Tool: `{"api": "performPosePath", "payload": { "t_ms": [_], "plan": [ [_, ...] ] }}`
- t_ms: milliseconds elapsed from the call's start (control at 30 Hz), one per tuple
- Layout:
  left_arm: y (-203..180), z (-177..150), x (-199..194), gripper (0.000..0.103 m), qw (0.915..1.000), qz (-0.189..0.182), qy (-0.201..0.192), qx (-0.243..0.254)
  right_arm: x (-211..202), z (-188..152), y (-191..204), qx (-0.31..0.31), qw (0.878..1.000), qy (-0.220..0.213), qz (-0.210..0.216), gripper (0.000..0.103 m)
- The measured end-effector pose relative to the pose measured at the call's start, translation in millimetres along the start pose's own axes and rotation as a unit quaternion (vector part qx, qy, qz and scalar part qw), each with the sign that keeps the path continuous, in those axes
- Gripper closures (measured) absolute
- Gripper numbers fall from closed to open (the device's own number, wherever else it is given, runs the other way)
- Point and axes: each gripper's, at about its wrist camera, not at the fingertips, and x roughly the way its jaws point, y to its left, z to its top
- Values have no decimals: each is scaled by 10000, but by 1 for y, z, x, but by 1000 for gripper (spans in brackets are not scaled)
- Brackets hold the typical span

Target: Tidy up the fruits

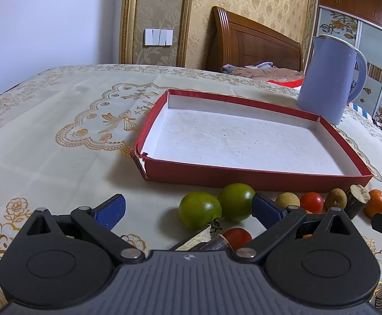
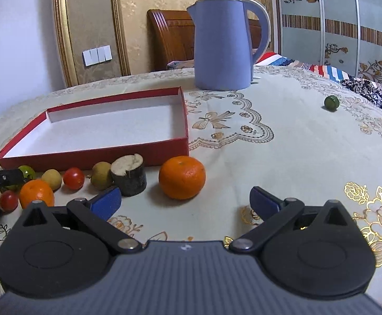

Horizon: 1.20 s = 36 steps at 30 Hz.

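A shallow red box (image 1: 243,177) with a white inside lies on the table; it also shows in the right wrist view (image 2: 93,156). A row of fruit lies in front of it. My left gripper (image 1: 188,207) is open, with two green tomatoes (image 1: 200,208) between its fingers, untouched. A red cherry tomato (image 1: 236,237) and a sugarcane piece (image 1: 204,240) lie close under it. My right gripper (image 2: 185,200) is open and empty, just behind an orange (image 2: 182,177). To its left are a sugarcane stub (image 2: 129,174), a longan (image 2: 101,176), a cherry tomato (image 2: 73,178) and a second orange (image 2: 36,193).
A blue kettle (image 2: 222,44) stands behind the box, also in the left wrist view (image 1: 327,78). A small green fruit (image 2: 331,103) lies alone at the far right of the embroidered tablecloth (image 2: 295,144). A bed and a wardrobe are behind the table.
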Motion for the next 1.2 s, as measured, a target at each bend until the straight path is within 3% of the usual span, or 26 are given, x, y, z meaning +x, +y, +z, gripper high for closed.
{"api": "performPosePath", "payload": {
  "t_ms": [867,967,1200],
  "plan": [
    [1,0,0,0,10000,-2,5,2,1,-1,-1,28,9999,-13,-141,0],
    [2,-1,0,0,10000,3,0,-11,2,0,0,0,9998,21,-178,14],
    [2,-1,-1,0,10000,-4,6,-14,16,8,7,-462,9983,198,-297,27]
  ]
}}
